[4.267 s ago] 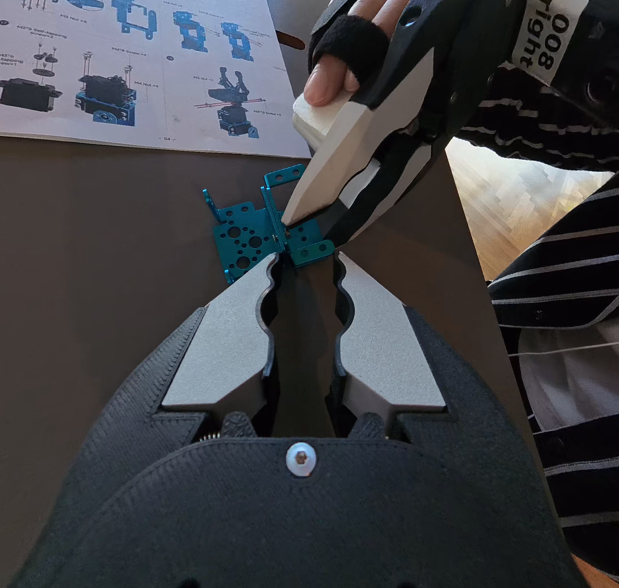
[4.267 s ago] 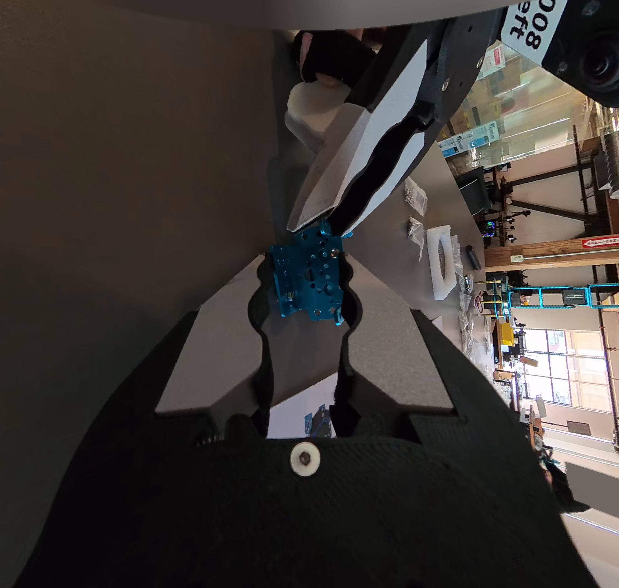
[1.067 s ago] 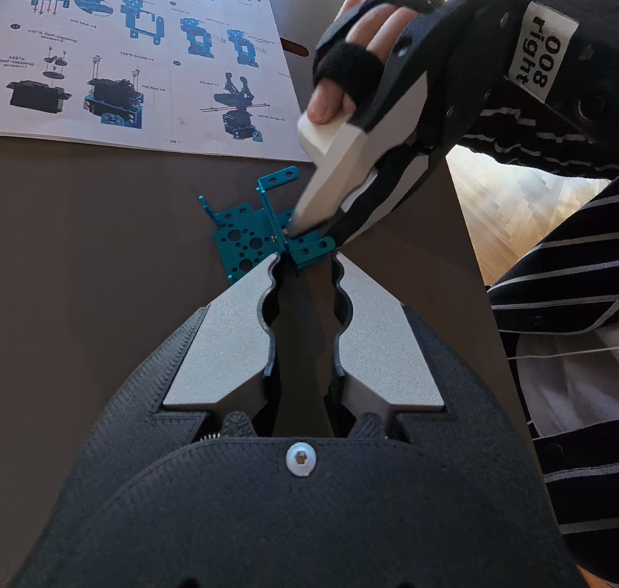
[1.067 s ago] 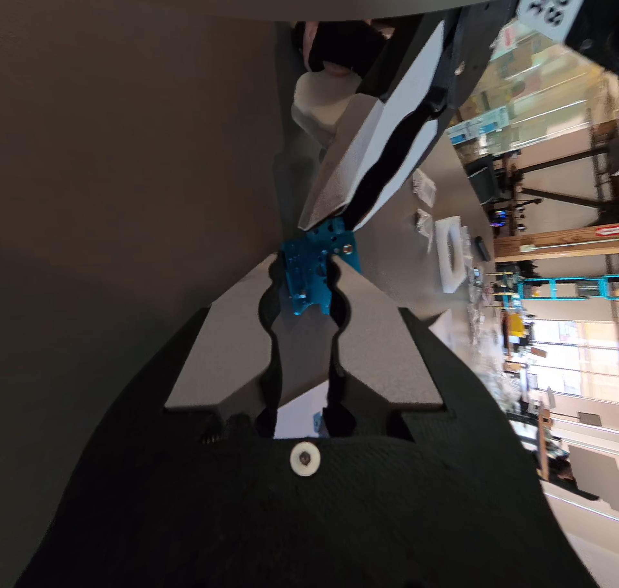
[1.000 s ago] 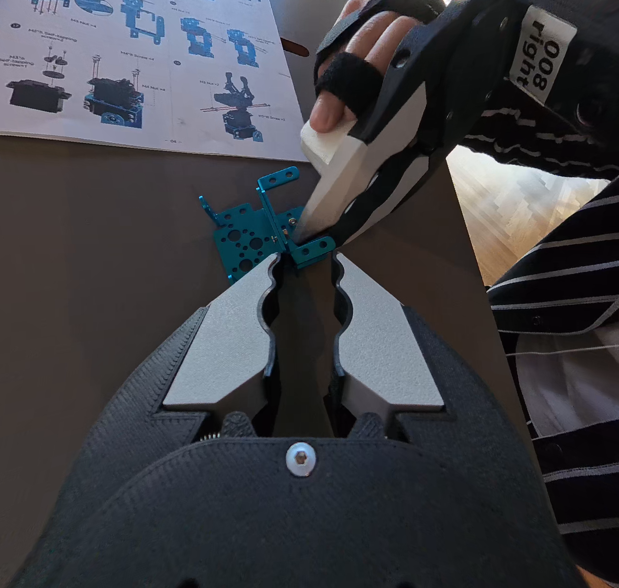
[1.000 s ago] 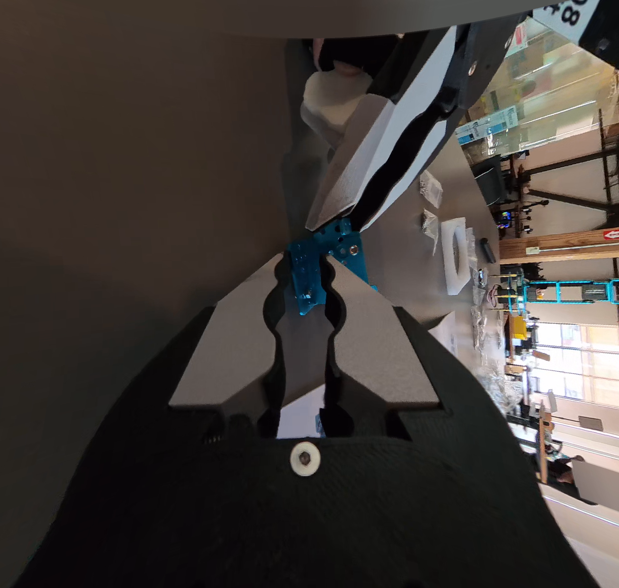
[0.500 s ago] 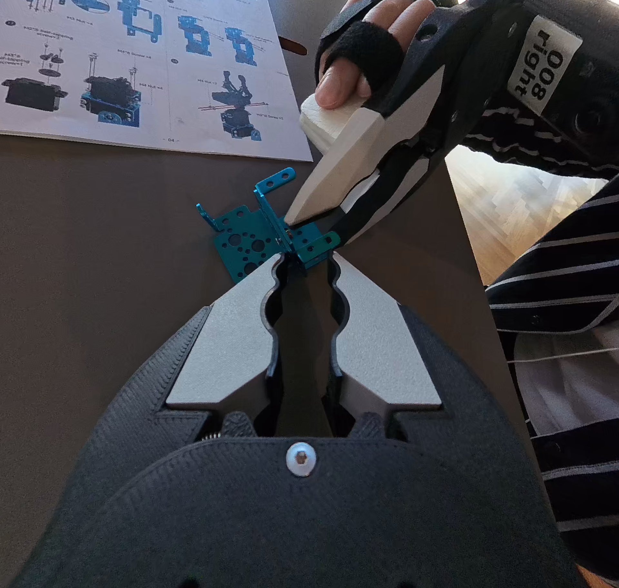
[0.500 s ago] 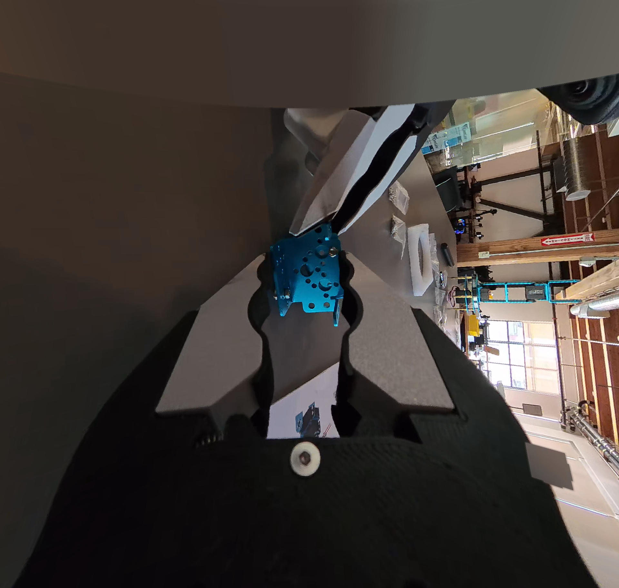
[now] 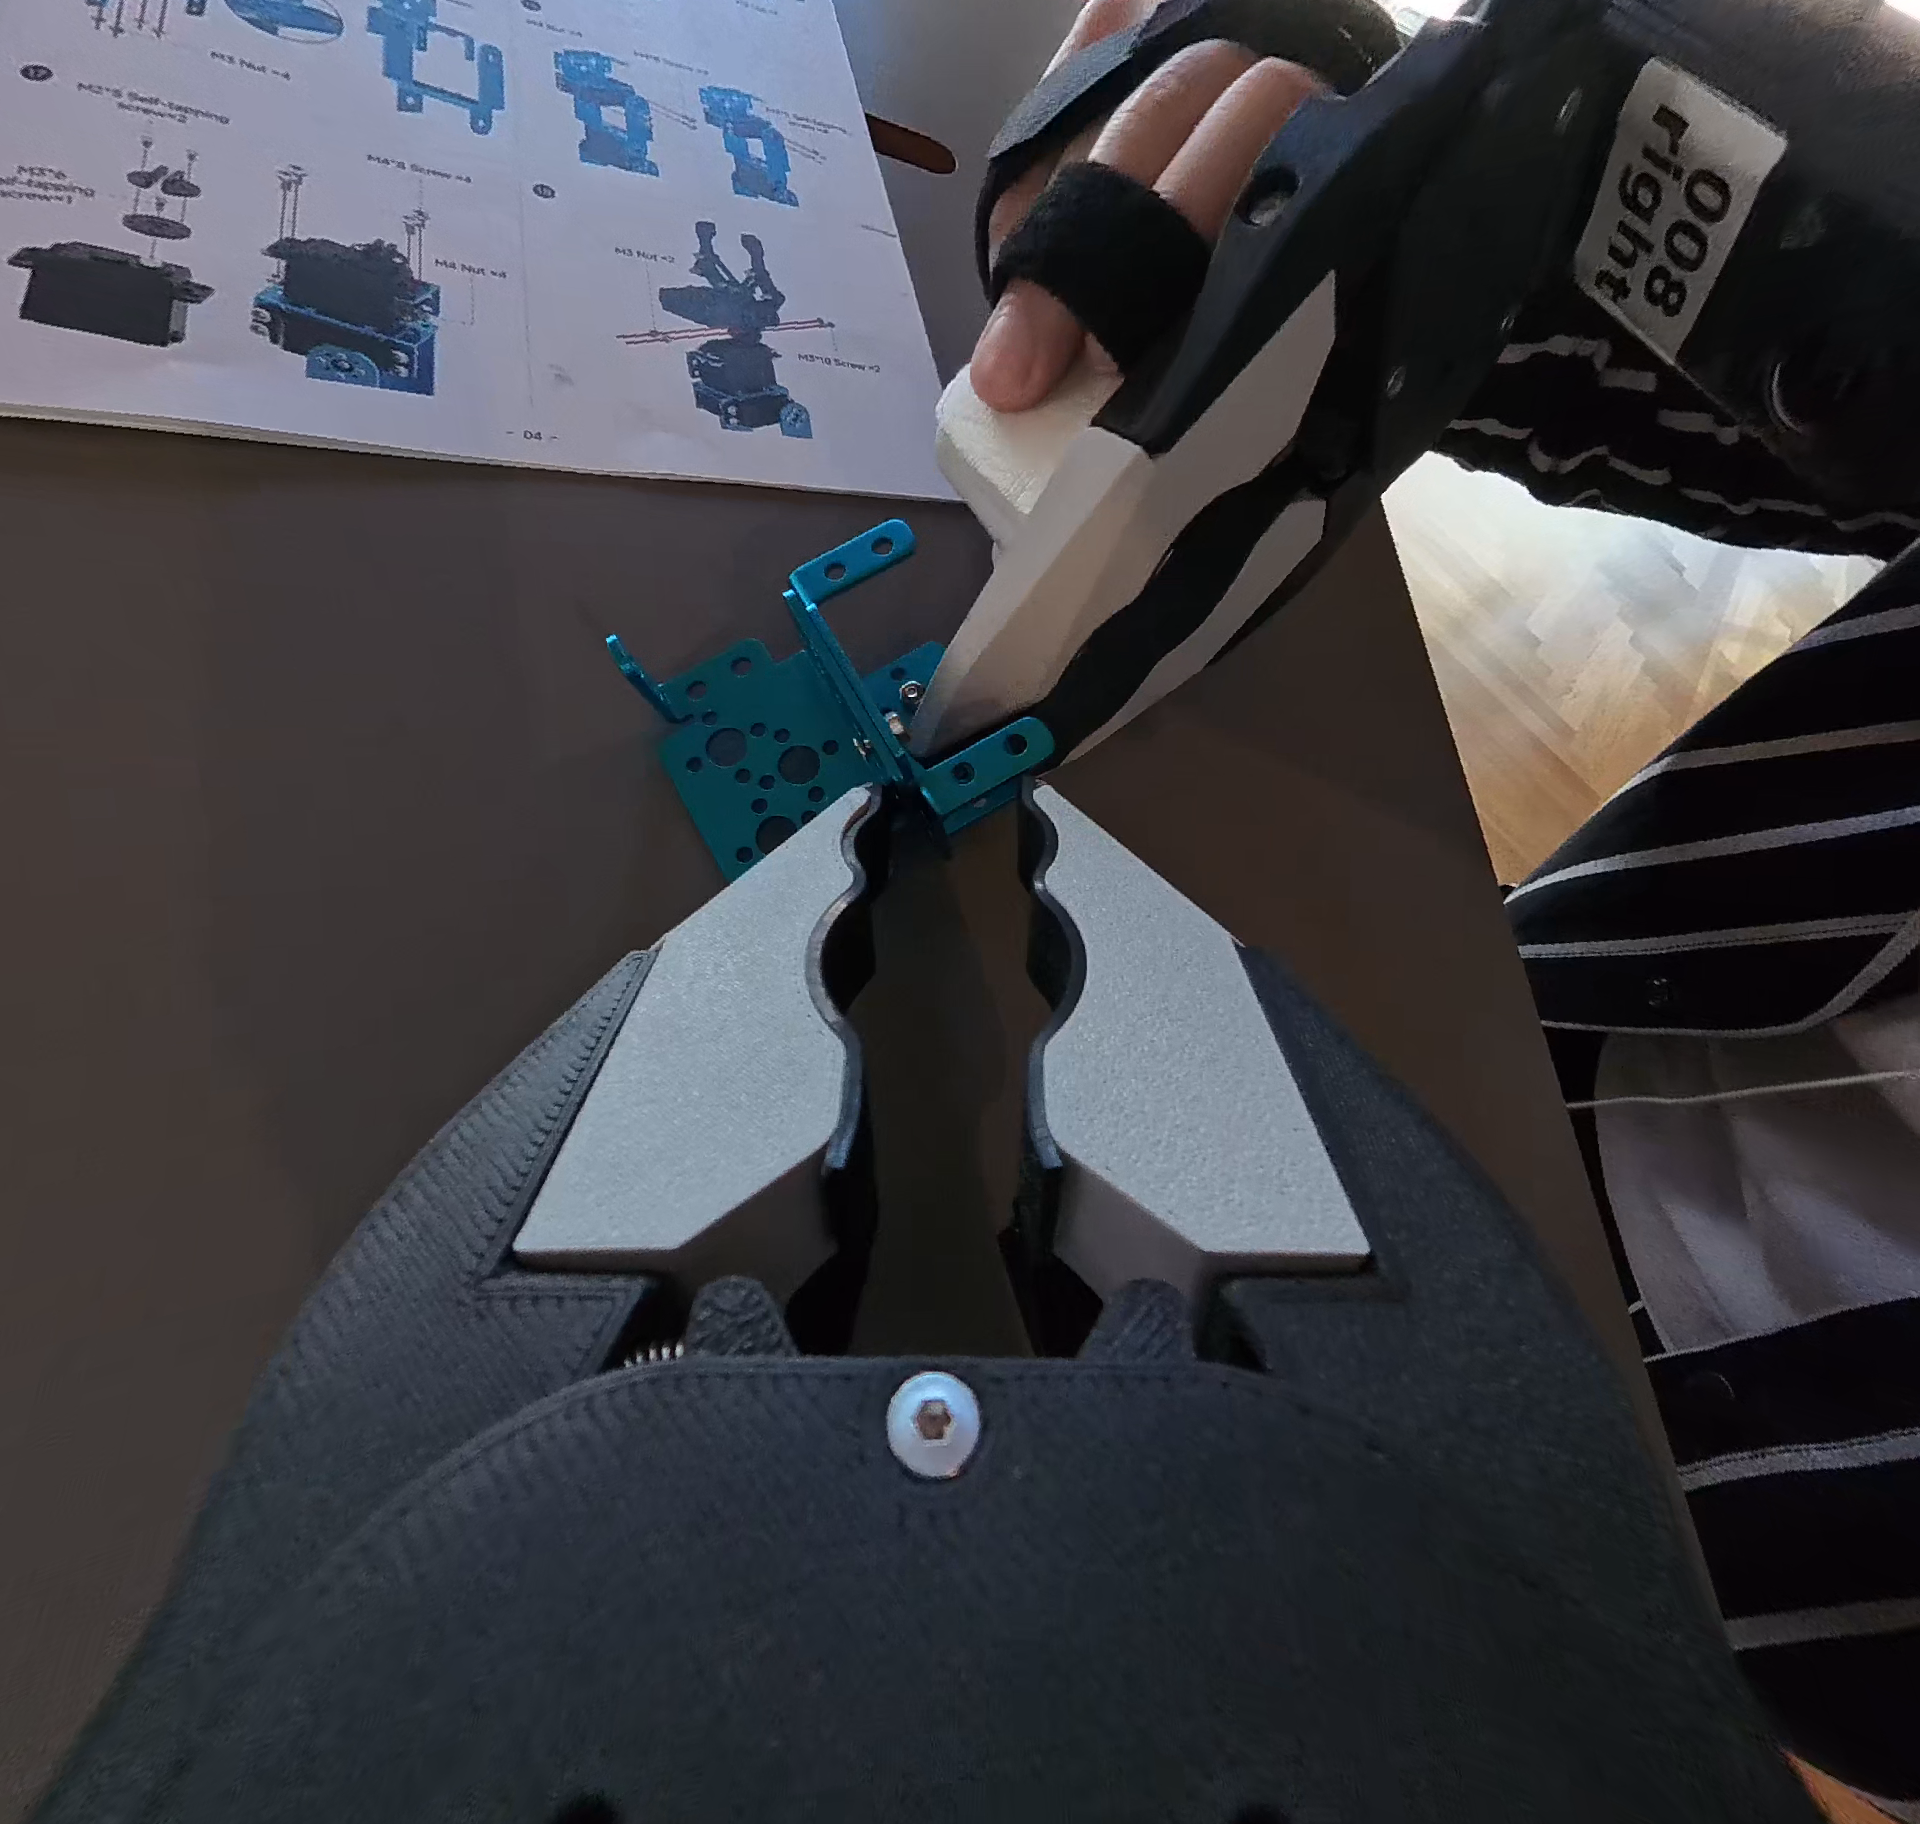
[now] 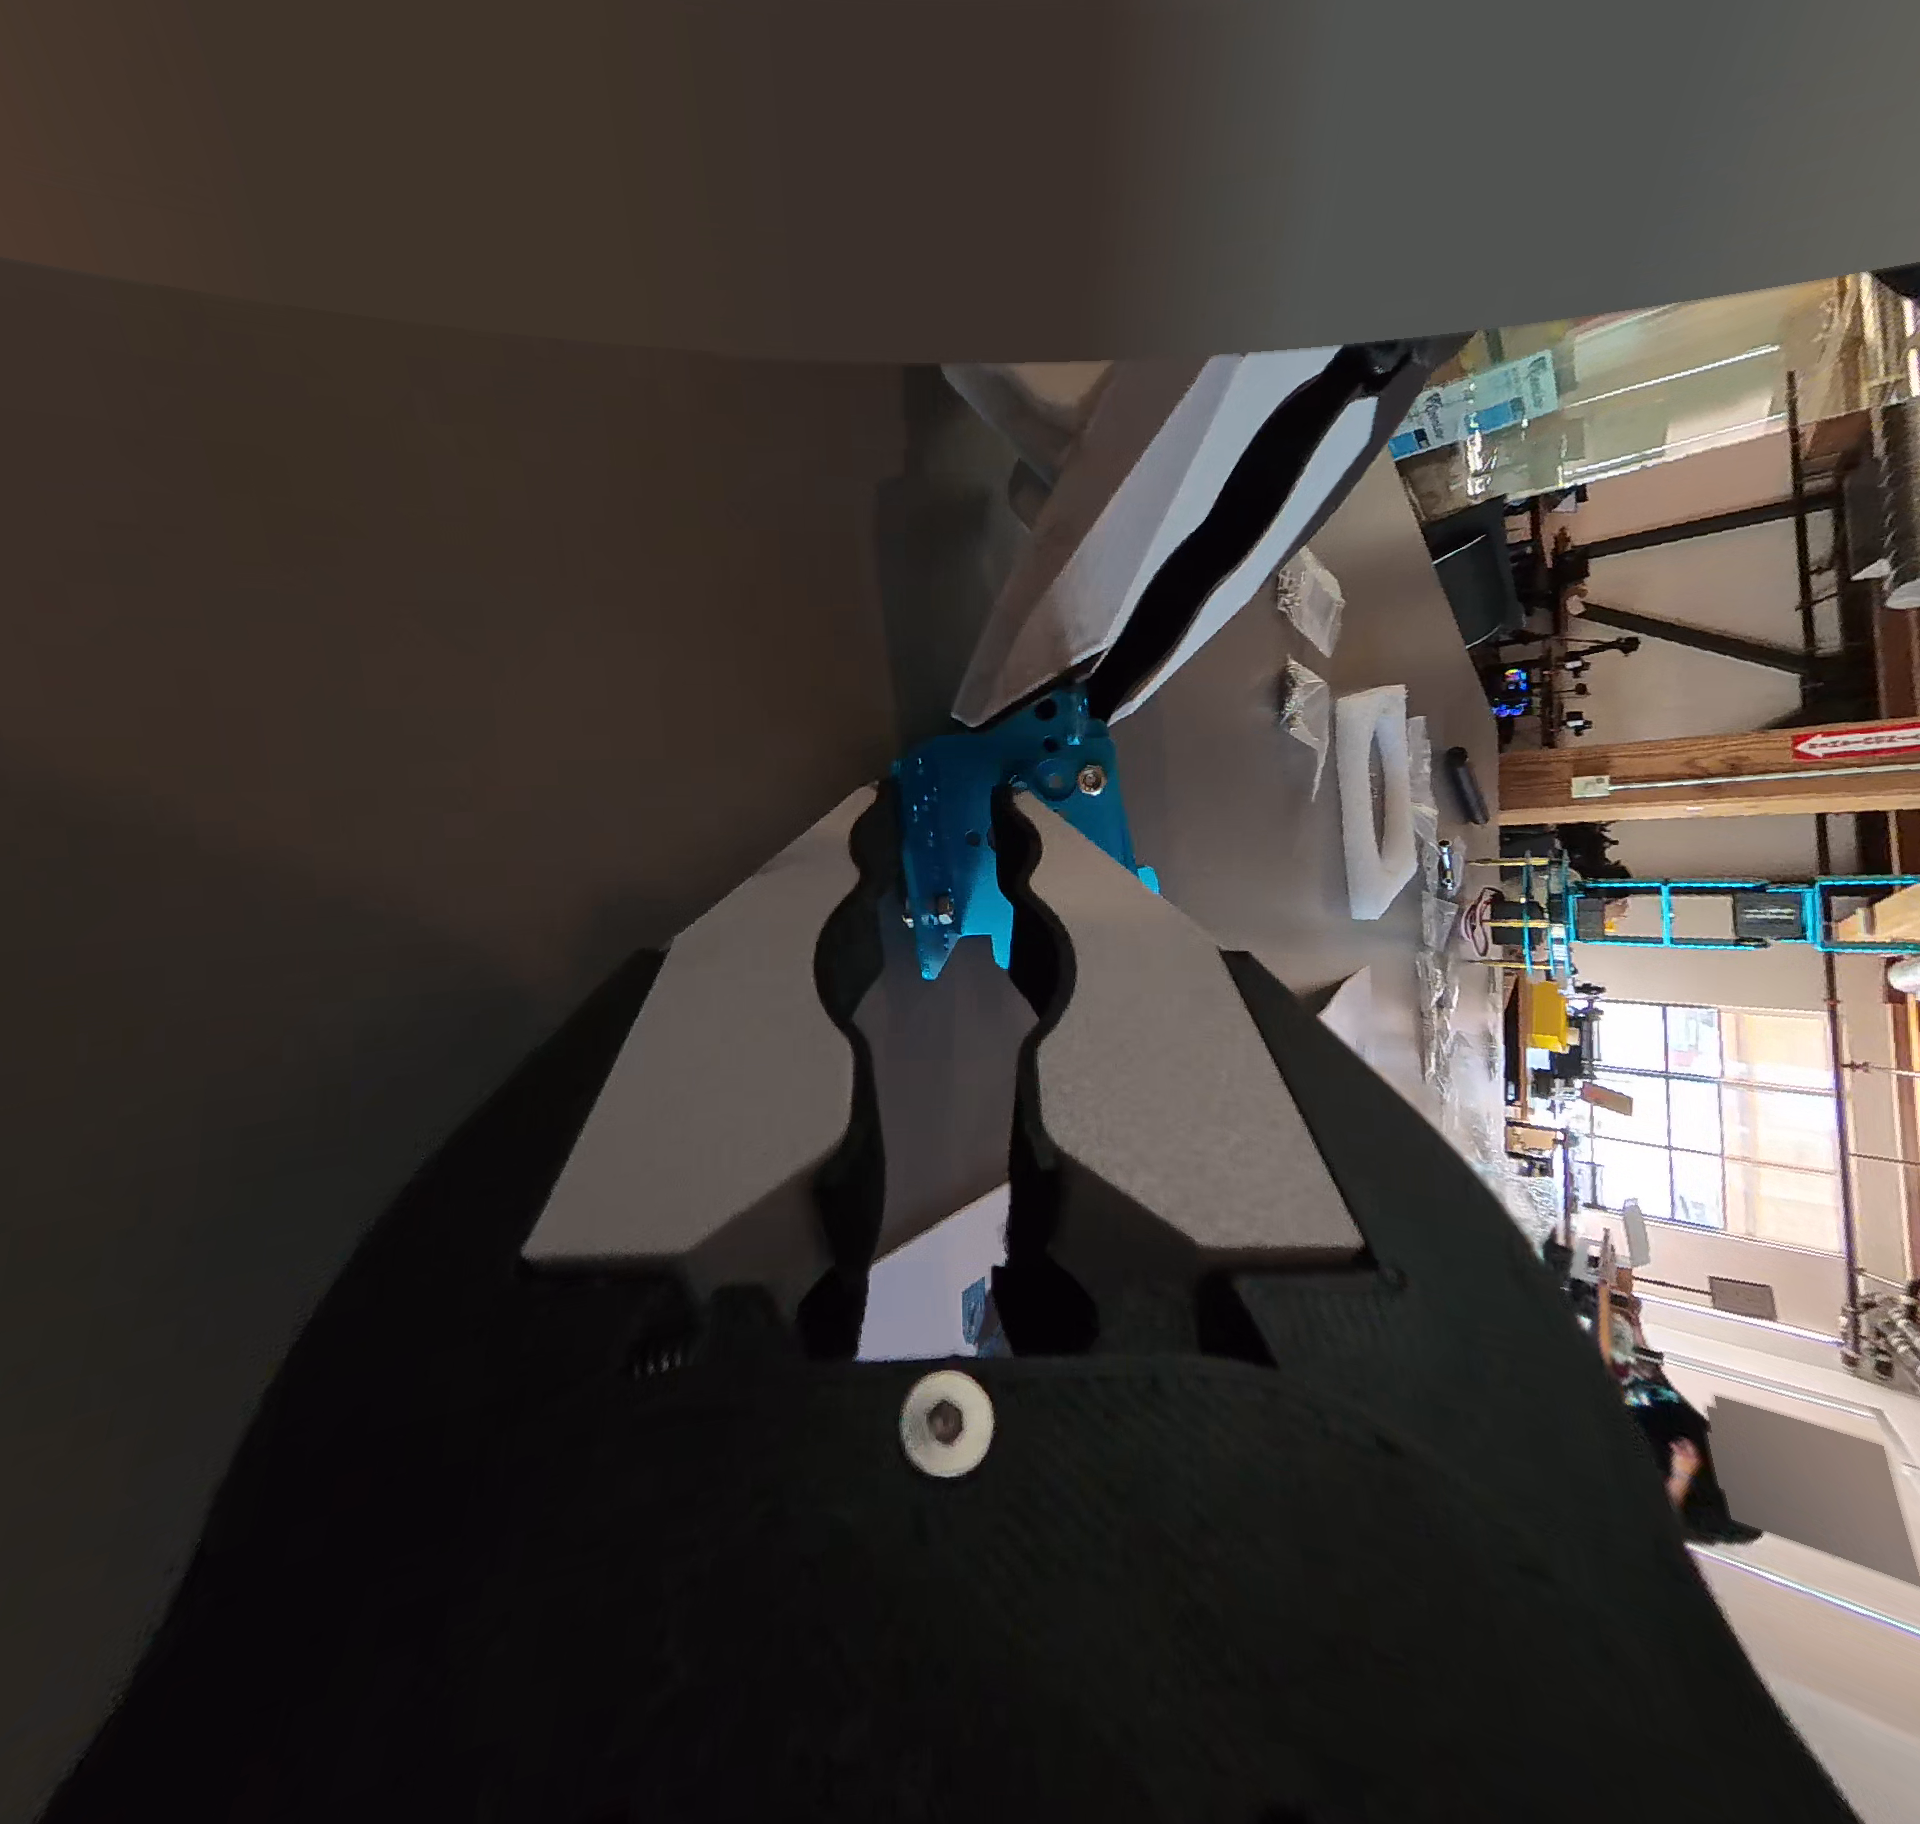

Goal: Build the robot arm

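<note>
Now the dark table point(image 9: 312, 735) carries the same spread as half a second ago: the printed instruction sheet point(image 9: 468, 216) lies beyond the blue bracket point(image 9: 748, 746), well apart from it, and the bracket's flat, hole-dotted plate sits on the tabletop with its upright wall rising from the middle.

What has changed is my right claw point(image 10: 935, 808). Half a second back its fingers stood wide on either side of the bracket; they have since drawn in, and in its own view each tip presses a face of the blue plate, so I read it as clenched on the bracket. From the other side, it reaches down onto the bracket's right-hand flange, with my gloved hand point(image 9: 1101, 247) above it.

My left claw point(image 9: 945, 803) has kept the same modest gap throughout. Its tips straddle the bracket's near edge, right at the foot of the upright wall, but I cannot tell whether they actually pinch the metal.

A small silver screw point(image 10: 1089, 780) sits in the bracket, just beside my right claw's tip.
</note>
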